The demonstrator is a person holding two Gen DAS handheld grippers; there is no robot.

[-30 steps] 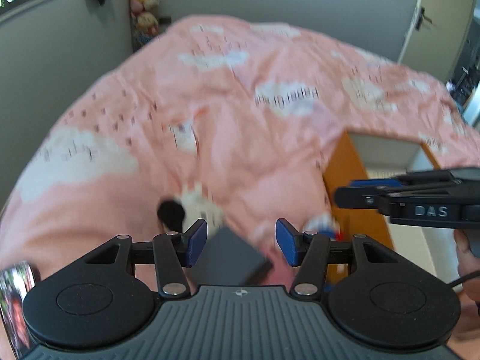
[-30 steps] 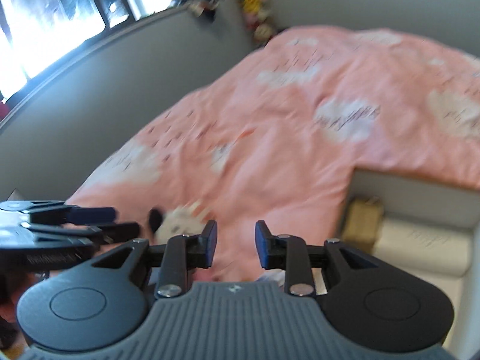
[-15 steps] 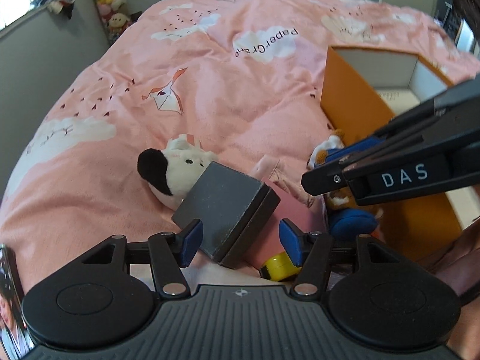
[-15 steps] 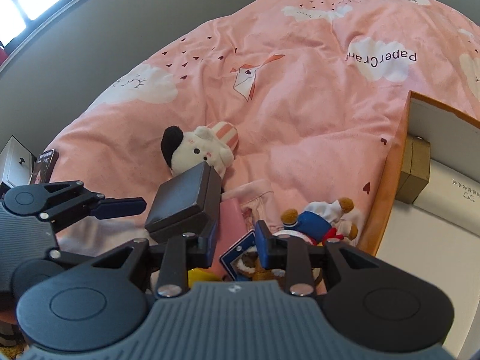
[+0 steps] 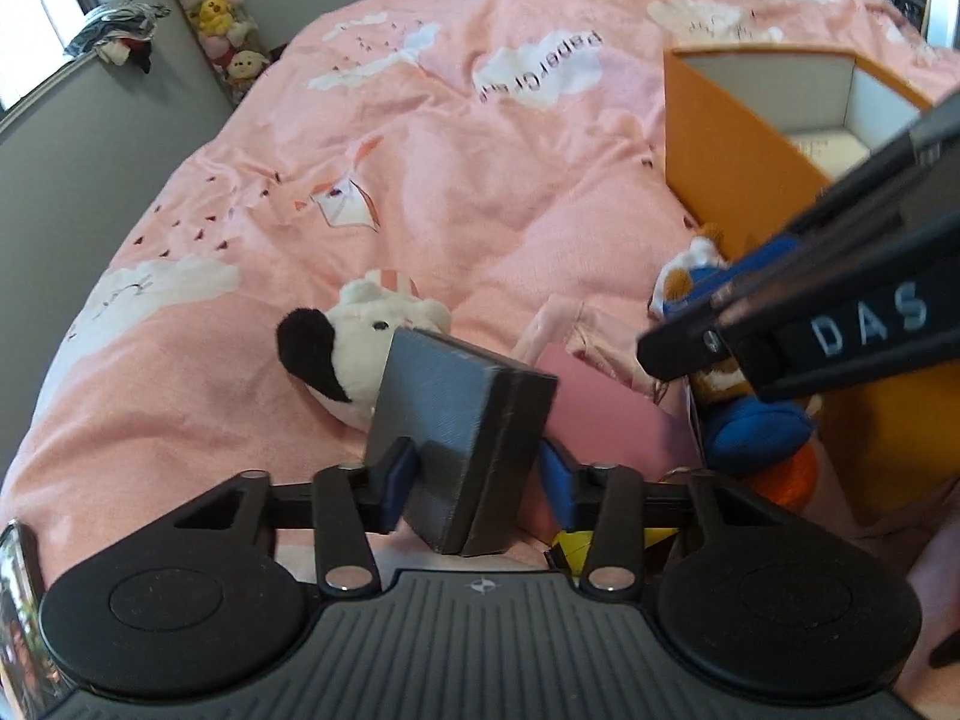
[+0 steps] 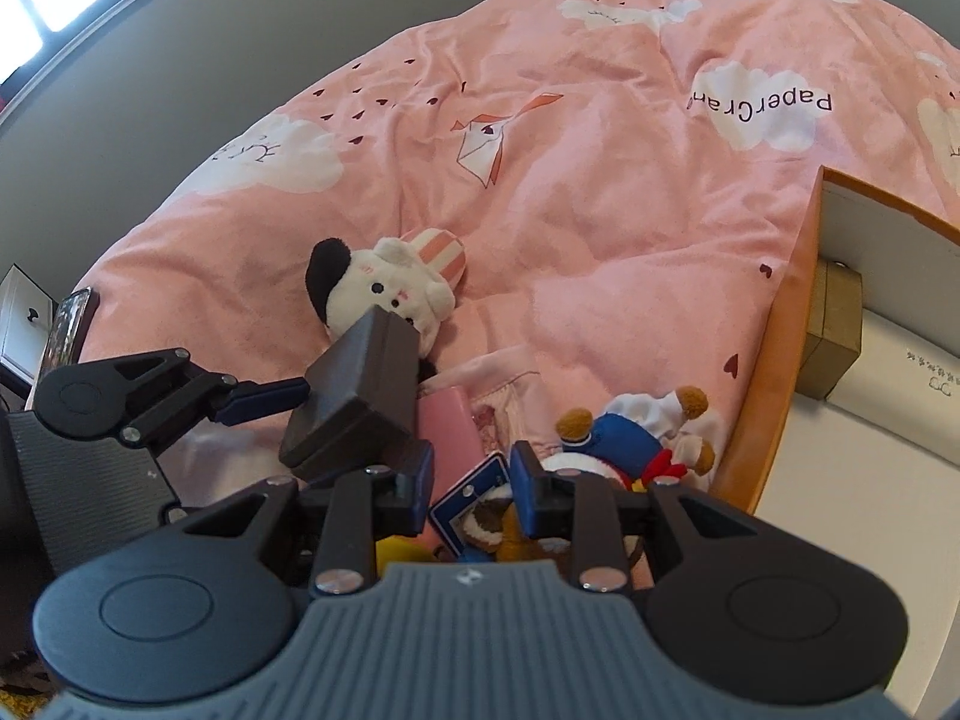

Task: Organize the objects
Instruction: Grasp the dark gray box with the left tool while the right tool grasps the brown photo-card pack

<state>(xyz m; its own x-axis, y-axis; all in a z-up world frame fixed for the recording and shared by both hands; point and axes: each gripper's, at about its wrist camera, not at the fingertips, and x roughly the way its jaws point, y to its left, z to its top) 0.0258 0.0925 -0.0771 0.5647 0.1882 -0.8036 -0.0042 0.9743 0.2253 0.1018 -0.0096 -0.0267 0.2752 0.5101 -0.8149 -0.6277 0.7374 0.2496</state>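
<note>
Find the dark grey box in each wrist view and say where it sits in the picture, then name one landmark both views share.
Left wrist view: the dark grey box is low and centre, between the left gripper jaws.
Right wrist view: the box is left of centre, above the right gripper, with the left gripper reaching it from the left.
Shared landmark: the white plush with a black ear, just behind the box.

You've got two plush toys on the pink duvet (image 6: 600, 192): one white bear with a black ear (image 6: 384, 294) and one brown bear in a blue outfit (image 6: 636, 429). One dark grey box (image 5: 462, 420), one flat pink case (image 6: 447, 426), one blue-framed card (image 6: 474, 492), one yellow thing (image 5: 573, 546) mostly hidden. One orange cardboard box (image 5: 732, 150), with one small tan box (image 6: 831, 336) inside.
</note>
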